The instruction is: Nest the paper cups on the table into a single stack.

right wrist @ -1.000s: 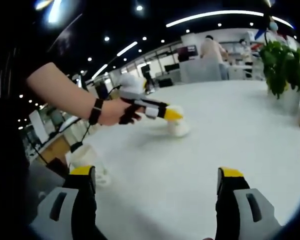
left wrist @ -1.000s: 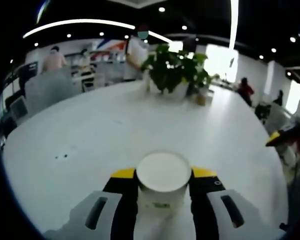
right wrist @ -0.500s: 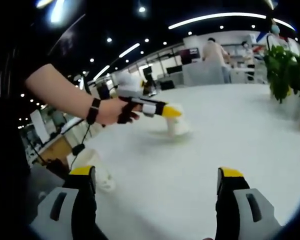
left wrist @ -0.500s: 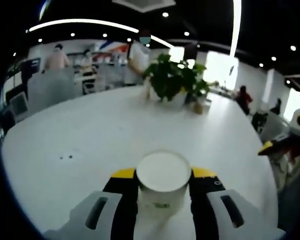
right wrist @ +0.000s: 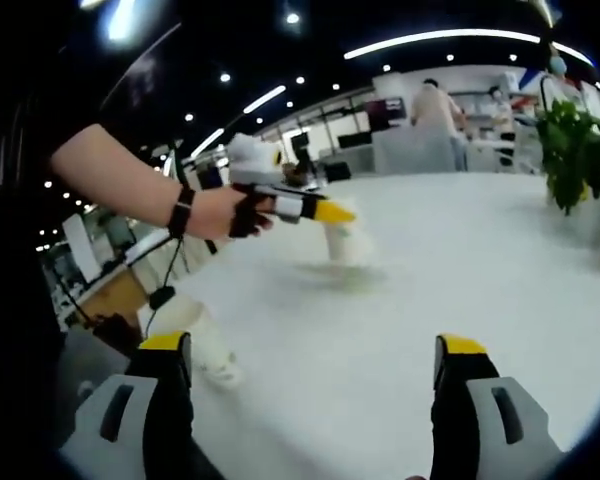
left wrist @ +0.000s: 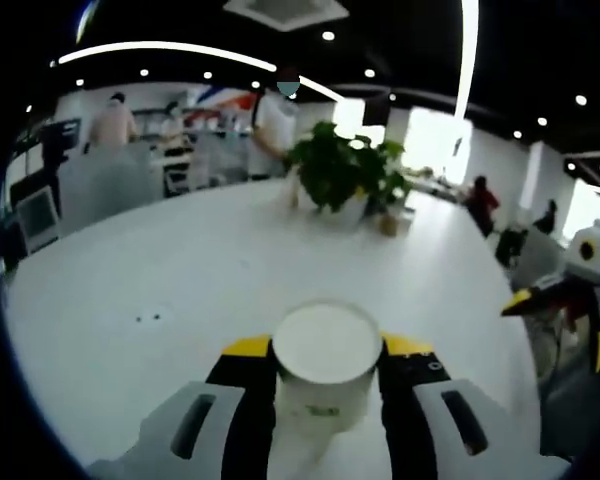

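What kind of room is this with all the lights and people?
Probably a big open office or lab. Long ceiling light strips run overhead, people stand at desks with screens far back, and a wide white table holds a potted plant and the paper cup.

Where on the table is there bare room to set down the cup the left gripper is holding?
The white table is bare between the held paper cup and the potted plants, and leftward past two small dark specks. In the right gripper view, another cup crowds the near left edge.
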The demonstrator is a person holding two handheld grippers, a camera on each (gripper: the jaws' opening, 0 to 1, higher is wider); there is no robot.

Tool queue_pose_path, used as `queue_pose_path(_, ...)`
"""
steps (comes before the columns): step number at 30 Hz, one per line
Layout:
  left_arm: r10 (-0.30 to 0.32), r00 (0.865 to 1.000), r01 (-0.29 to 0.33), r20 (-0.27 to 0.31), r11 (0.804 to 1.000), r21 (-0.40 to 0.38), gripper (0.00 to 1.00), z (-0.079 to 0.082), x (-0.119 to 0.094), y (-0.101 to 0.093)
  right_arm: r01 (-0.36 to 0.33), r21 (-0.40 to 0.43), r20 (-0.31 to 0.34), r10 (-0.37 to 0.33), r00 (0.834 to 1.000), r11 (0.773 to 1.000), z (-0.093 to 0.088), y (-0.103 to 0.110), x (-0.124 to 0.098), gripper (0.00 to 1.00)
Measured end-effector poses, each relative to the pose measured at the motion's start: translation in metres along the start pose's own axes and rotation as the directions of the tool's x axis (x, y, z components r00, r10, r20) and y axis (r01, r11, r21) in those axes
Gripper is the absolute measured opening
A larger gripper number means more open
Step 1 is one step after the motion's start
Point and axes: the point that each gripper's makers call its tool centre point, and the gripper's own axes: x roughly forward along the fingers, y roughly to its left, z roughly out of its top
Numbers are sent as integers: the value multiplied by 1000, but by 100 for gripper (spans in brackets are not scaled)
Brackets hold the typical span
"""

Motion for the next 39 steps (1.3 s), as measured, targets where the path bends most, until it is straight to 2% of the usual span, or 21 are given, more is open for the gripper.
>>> queue_pose_path(9, -36, 999, 37, 30, 998, -41, 37, 8, -17, -8, 4, -15, 4, -4, 1000, 1000, 7, 7, -1, 99)
queue_pose_path(22, -91, 993, 96, 79, 994, -56, 37, 23, -45, -25, 11, -49, 24, -10, 1000, 999, 30, 6, 4, 99)
queue_pose_path(35, -131, 987, 136, 94, 989, -54, 37, 26, -77, -47, -3, -65, 33, 5, 999, 998, 39, 25, 11, 99)
queue_pose_path(39, -132, 984, 140, 119, 989, -55, 37, 29, -89, -51, -8, -74, 37, 10, 999, 997, 43, 32, 11, 98)
